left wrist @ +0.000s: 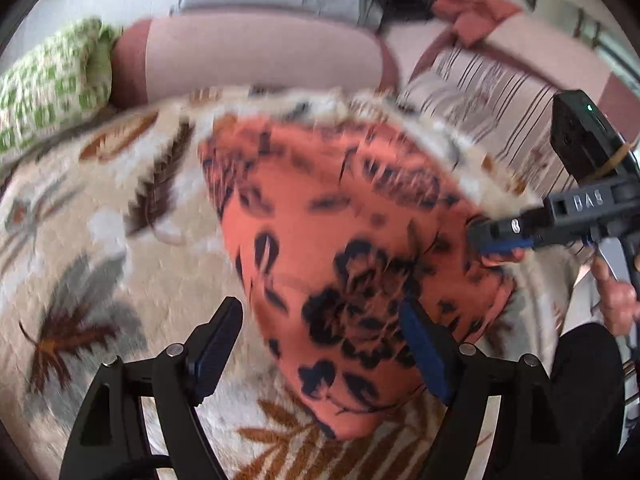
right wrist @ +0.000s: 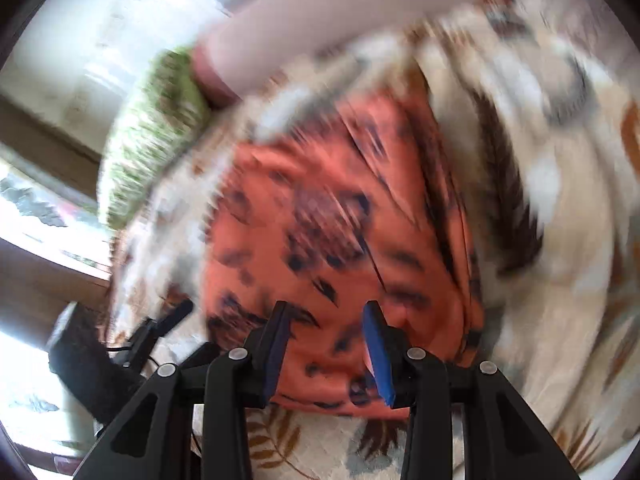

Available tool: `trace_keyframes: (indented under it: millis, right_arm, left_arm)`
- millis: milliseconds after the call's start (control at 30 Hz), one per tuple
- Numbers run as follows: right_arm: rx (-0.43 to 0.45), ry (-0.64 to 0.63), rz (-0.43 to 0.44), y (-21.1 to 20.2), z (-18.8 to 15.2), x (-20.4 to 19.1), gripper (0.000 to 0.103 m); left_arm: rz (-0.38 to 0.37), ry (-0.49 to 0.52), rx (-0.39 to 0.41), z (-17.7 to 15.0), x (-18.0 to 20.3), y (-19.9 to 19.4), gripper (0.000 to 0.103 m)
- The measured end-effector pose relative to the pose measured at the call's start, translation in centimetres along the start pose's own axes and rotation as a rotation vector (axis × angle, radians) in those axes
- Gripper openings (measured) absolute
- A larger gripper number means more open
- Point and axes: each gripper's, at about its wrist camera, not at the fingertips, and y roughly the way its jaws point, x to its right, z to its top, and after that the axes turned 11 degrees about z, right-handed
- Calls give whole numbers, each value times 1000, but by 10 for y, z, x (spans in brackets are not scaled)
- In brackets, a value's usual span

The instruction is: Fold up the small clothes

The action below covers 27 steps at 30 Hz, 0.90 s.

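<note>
An orange garment with a dark flower print point(left wrist: 340, 248) lies folded on a cream leaf-patterned blanket point(left wrist: 100, 240). My left gripper point(left wrist: 320, 320) is open and hovers over the garment's near end, holding nothing. My right gripper point(left wrist: 496, 240) comes in from the right, its blue pads at the garment's right edge. In the right wrist view the same garment point(right wrist: 340, 220) fills the middle, blurred by motion, and the right gripper point(right wrist: 326, 312) stands part open above its near edge, with nothing clearly held.
A green and white patterned cushion point(left wrist: 48, 80) lies at the far left. A pink bolster point(left wrist: 260, 60) runs along the back. A striped cloth point(left wrist: 500, 108) and a crumpled coral cloth point(left wrist: 472, 12) lie at the back right. A bright window shows at the left of the right wrist view point(right wrist: 36, 208).
</note>
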Motion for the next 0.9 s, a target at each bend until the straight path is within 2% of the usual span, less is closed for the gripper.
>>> trace_keyframes:
  millis: [67,167,333,467,533,633,733,800,833,900]
  right_arm:
    - [-4,28,-9,10,-11,12,42]
    - [8,14,-13,9,-16,10,42]
    - [-29,1,-11,0,-3,-6,41]
    - [48,-101,10,-16,26,-38,41]
    - [66,-145,5,-16,44,-55,41]
    - [54,-193,-32,6,78,-74,41]
    - [30,-187,-69,37,110,-76,41]
    - [25,-163,-122,58,126,-69,40]
    - [29,-147,-184,71,138,-58,40]
    - [46,-131,-238,85,151,-36,37]
  left_arm:
    - [3,7,-115,-9,1,22,84]
    - [-21,-34,-94,-5,-3,16,86]
    - [-48,-70,22,1,-11,-8,86]
    - [-30,-87,144,10,-16,-32,86]
    - [17,-93,173,15,-18,-35,86]
    - [92,-73,157,16,-19,-28,86]
    - [184,-16,89,13,-18,-10,86]
    - [168,-10,45,10,-18,3,87]
    - [155,-20,32,10,-18,6,88]
    - [141,-17,22,10,-19,8,88]
